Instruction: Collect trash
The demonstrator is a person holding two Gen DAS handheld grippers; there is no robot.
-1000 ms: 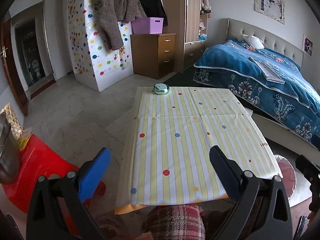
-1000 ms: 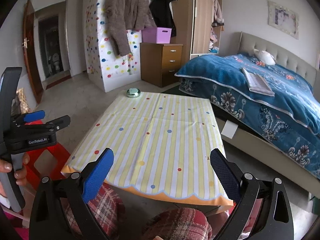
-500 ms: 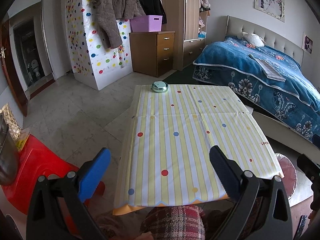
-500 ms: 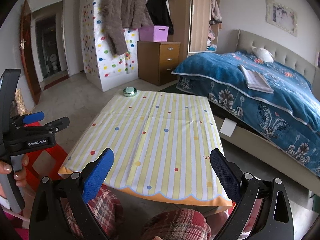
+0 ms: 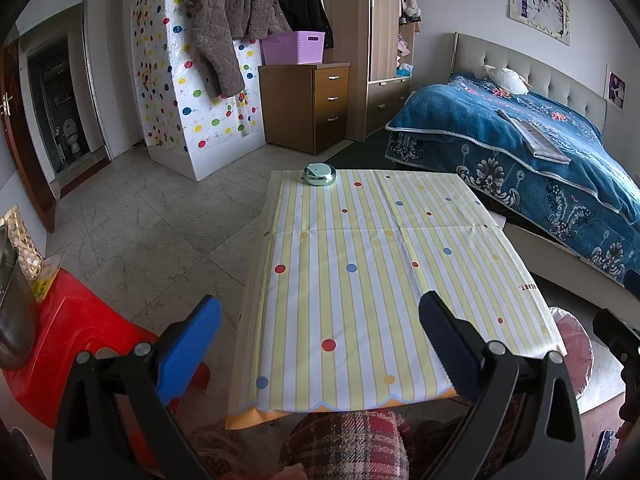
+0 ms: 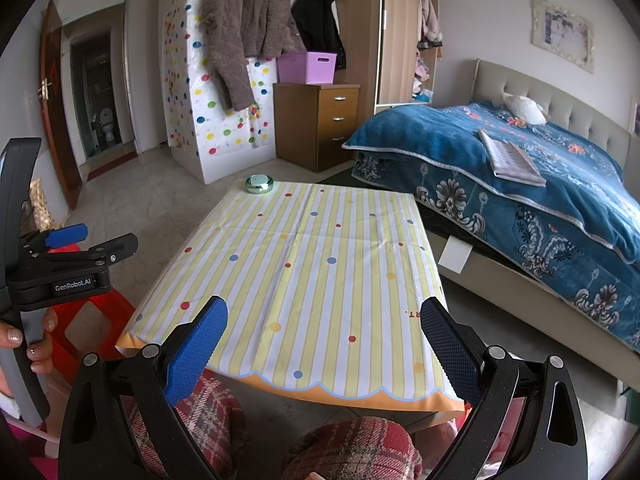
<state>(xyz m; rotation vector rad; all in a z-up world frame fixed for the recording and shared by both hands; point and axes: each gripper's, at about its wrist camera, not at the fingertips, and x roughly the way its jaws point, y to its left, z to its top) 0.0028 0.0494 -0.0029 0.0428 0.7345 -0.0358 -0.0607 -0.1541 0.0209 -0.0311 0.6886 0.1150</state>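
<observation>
A low table under a yellow-striped, dotted cloth (image 5: pixel 360 264) stands in front of me and shows in the right wrist view (image 6: pixel 304 272) too. A small round green tin (image 5: pixel 319 174) sits at its far left corner, seen in the right wrist view (image 6: pixel 259 183) as well. My left gripper (image 5: pixel 320 344) is open and empty above the table's near edge. My right gripper (image 6: pixel 324 344) is open and empty, also at the near edge. No loose trash shows on the cloth. A pink-lined bin (image 5: pixel 572 344) stands at the table's right.
A red plastic stool (image 5: pixel 68 344) stands to the left with a gold bag (image 5: pixel 24 248) behind it. A blue-covered bed (image 6: pixel 520 184) lies right, a wooden drawer chest (image 5: pixel 308 104) with a purple basket at the back. My plaid-clad knees (image 6: pixel 352 452) are below.
Both grippers have drifted slightly, the views shifting a little toward the table. Both stay open and empty.
</observation>
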